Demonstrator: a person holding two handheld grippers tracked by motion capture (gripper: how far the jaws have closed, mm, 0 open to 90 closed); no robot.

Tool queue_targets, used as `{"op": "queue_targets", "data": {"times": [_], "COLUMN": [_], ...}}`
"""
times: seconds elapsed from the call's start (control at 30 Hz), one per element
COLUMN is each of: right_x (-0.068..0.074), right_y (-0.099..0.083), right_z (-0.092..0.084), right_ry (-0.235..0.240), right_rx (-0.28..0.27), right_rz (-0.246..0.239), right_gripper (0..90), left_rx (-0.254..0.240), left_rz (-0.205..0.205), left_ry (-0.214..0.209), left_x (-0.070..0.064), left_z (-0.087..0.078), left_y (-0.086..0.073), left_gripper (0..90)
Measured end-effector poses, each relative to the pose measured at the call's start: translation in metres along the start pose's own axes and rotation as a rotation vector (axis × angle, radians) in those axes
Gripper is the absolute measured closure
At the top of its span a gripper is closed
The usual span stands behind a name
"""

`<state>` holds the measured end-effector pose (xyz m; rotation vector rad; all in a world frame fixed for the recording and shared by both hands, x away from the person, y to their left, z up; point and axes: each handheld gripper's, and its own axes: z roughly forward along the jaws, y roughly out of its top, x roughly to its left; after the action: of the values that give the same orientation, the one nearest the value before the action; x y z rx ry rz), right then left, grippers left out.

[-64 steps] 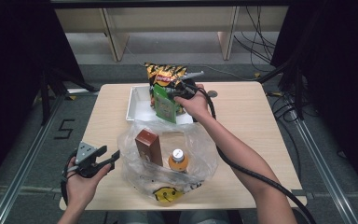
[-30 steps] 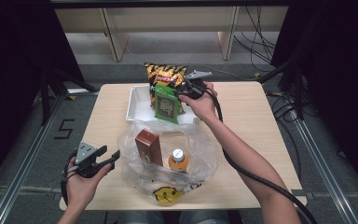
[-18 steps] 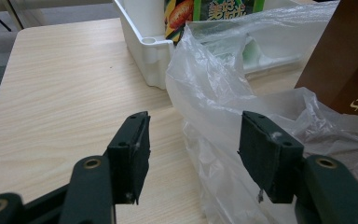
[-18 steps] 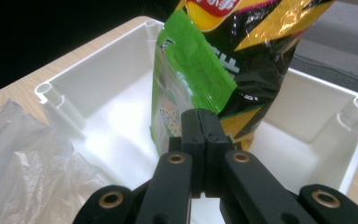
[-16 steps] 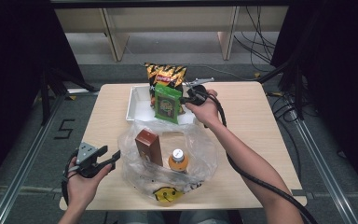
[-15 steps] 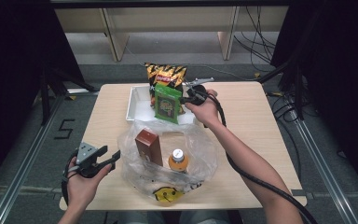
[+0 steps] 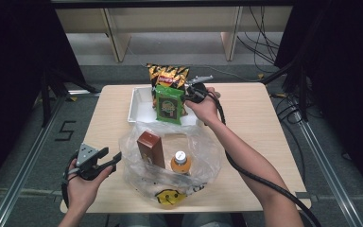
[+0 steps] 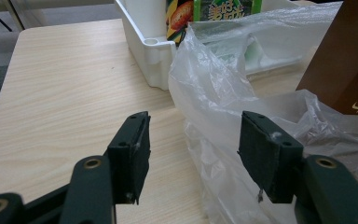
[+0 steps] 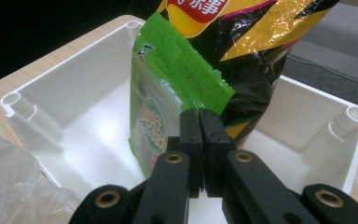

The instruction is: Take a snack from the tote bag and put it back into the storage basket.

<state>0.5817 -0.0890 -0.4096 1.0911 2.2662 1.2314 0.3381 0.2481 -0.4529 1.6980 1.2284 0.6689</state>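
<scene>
My right tool (image 9: 200,123) pinches the green packet (image 9: 168,98) edge; I should lift straight up, clear of the white bin (image 9: 65,84).

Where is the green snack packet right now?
In the high view, the green snack packet stands in the white tray, before the black-and-gold bag, right gripper pinching its edge.

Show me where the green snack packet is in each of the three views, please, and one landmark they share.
High view: the green snack packet stands in the white tray at the far side of the table.
Left gripper view: its lower edge shows at the top, behind the clear plastic bag.
Right gripper view: centre left, its edge pinched by the right gripper.
Shared landmark: the white tray.
</scene>
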Motion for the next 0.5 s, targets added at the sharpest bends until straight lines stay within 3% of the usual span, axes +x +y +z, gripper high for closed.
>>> {"op": "queue_targets", "data": {"times": [0.2,0.27,0.5], "right_x": [0.000,0.003,0.008], "right_y": [0.001,0.001,0.001], "right_z": [-0.004,-0.008,-0.029], "right_ry": [0.003,0.001,0.031], "right_rx": [-0.018,-0.019,-0.056], "right_rz": [-0.013,0.004,-0.025], "right_gripper": [81.6,76.2,58.5], "left_rx": [-0.006,0.000,-0.018], "left_rz": [-0.002,0.001,0.003], "left_ry": [0.000,0.003,0.002], "left_x": [0.000,-0.001,-0.001], "left_z": [0.000,-0.001,-0.002], "left_y": [0.000,0.000,0.001], "left_gripper": [42.7,42.7,42.5]}}
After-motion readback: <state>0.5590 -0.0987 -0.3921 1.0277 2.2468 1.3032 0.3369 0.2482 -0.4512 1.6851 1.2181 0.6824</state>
